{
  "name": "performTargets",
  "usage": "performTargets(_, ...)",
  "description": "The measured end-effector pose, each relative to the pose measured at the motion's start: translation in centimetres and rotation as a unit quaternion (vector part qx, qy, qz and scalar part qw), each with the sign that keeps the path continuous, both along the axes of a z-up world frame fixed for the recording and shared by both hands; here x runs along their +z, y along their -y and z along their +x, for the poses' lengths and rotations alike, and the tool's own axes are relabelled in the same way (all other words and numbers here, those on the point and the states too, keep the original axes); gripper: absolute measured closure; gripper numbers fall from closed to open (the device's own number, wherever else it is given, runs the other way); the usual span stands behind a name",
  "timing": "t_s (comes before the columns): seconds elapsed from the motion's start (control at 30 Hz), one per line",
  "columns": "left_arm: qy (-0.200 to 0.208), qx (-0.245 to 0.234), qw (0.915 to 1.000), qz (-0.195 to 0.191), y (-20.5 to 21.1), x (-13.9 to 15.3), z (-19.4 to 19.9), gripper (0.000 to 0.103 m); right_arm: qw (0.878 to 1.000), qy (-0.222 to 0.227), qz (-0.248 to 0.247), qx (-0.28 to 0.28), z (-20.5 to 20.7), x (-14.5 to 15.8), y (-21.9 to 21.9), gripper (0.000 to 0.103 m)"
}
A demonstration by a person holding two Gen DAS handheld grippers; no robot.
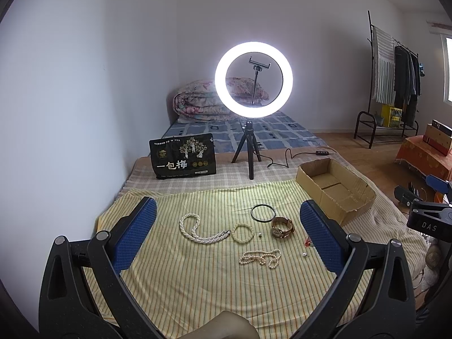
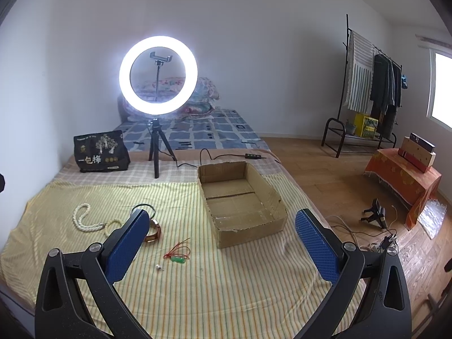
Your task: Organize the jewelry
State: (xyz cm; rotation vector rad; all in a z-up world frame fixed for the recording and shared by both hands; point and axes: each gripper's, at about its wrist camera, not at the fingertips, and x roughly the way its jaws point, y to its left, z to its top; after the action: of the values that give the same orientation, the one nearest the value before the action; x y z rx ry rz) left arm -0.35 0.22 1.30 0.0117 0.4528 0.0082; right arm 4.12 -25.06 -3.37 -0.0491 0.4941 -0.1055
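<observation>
On the bed (image 1: pixel 197 288), a black bag (image 1: pixel 183 160) reads "一包梅"; both tools (image 1: pixel 226 227) (image 2: pixel 223 233) gape, empty.

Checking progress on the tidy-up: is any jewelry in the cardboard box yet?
No, the cardboard box shows only its bare bottom in the right wrist view, while the watch and pearl necklace lie on the striped cloth.

Striped cloth (image 2: pixel 214 291) in front of right gripper (image 2: pixel 223 243) mostly bare, wide lane up to cardboard box (image 2: pixel 251 227). Box top open, near wall torn low. Only red string charm (image 2: pixel 177 254) and tiny bead (image 2: pixel 158 267) in that lane. Left gripper (image 1: pixel 227 234) side busier: pearl strands, bangle, watch (image 1: pixel 282 227) scattered close together, narrow gaps between. Ring light tripod (image 1: pixel 250 152) plus cable behind, well apart from jewelry.
</observation>
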Motion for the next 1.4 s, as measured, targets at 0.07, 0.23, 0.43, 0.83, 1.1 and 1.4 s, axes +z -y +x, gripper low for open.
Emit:
performTargets(0.07,0.001,0.0,1.0,0.0,-0.03,0.1,-0.01,0.0,1.0,0.001,0.001,-0.001,-0.03,0.03,0.0,0.001)
performTargets(0.23,0.002,0.0,1.0,0.0,0.0,0.16,0.06,0.0,1.0,0.002,0.001,-0.001,-0.09,0.05,-0.03,0.001)
performTargets(0.43,0.002,0.0,1.0,0.0,-0.03,0.21,0.06,0.0,1.0,0.004,0.0,-0.001,-0.19,0.09,-0.14,0.001)
performTargets(0.83,0.001,0.001,1.0,-0.001,-0.31,0.12,0.27,0.0,1.0,0.007,0.0,0.001,-0.46,0.28,-0.21,0.001)
performTargets(1.1,0.002,0.001,1.0,0.0,-0.23,0.0,0.21,0.0,1.0,0.007,-0.001,0.002,-0.46,0.28,-0.14,0.001)
performTargets(1.4,0.002,0.001,1.0,0.001,-0.19,-0.01,0.19,0.0,1.0,0.007,0.0,0.002,-0.47,0.29,-0.11,0.001)
